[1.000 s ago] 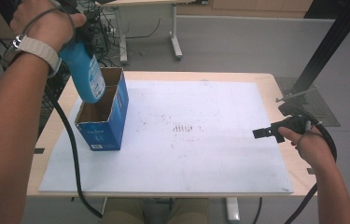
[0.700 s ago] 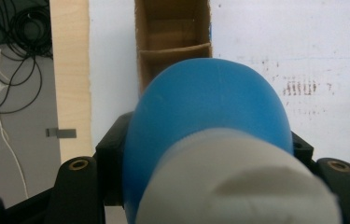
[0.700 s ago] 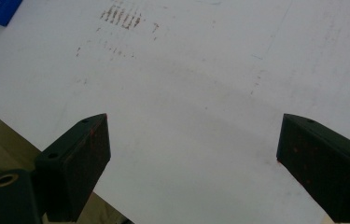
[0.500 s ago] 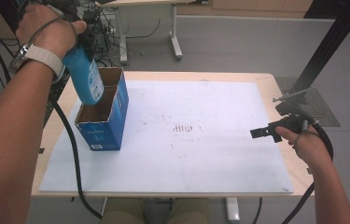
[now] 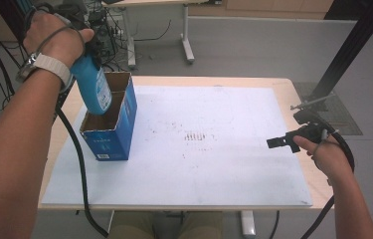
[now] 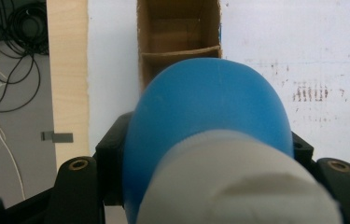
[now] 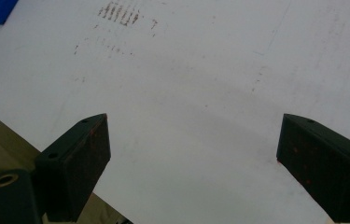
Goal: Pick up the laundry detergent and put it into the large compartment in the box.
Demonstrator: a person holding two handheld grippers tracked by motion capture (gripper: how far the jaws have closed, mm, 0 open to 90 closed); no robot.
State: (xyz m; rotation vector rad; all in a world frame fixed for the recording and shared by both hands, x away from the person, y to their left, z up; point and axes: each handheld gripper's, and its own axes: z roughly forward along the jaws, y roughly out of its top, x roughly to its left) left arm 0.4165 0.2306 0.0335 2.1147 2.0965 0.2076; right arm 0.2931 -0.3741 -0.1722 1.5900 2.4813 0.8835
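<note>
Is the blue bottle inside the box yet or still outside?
Partly in. The blue bottle, tilted in the left hand-held gripper, has its bottom end dipped into the box; most of it is above the rim.

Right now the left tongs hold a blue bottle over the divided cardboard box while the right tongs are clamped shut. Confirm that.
One error: the right tongs are open, jaws wide apart, as the right gripper view shows. The left tongs do hold the blue bottle over the divided cardboard box.
</note>
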